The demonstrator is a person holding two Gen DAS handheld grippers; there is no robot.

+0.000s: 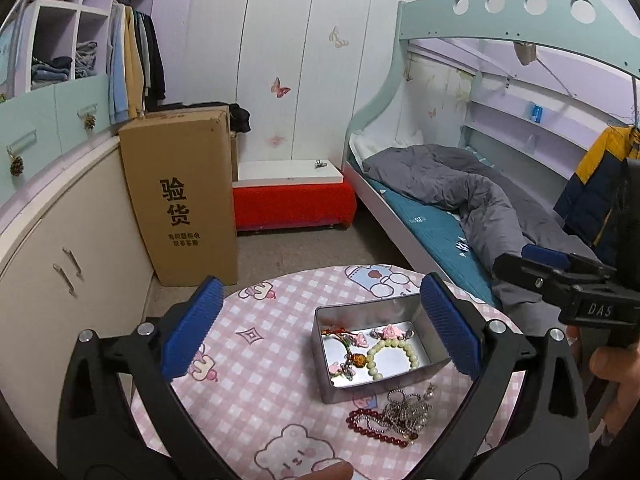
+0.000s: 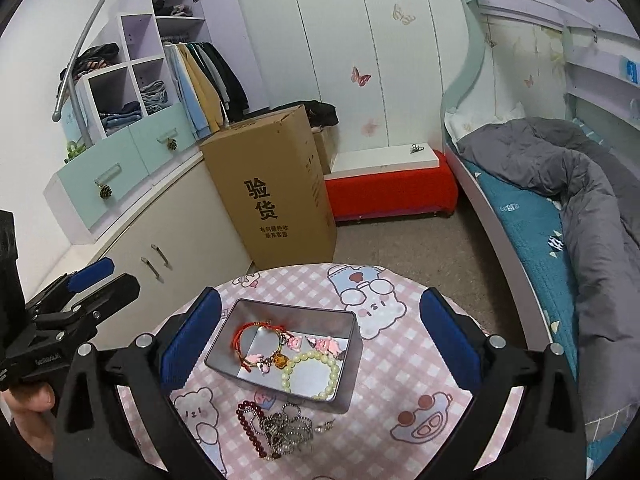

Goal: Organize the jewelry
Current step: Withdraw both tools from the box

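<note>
Left to right: our left tool [image 1: 320, 326] is spread fully wide with nothing between its pads, hovering over the counter [image 1: 248, 384]. The metal tin [image 2: 248, 320] sits mid-counter holding a red cord bracelet [image 2: 244, 338], pink charms [image 2: 316, 345] and a pale bead bracelet [image 2: 310, 376]. Just in front of the tin, outside it, lie a dark red bead bracelet [image 2: 245, 420] and a silver chain pile [image 2: 286, 428], touching and apparently tangled. Our right tool [image 2: 320, 328] is also wide open and empty. Risk: grabbing the chain likely drags the red beads along or drops loops short of the tin; nudging the light tin could slide it.
</note>
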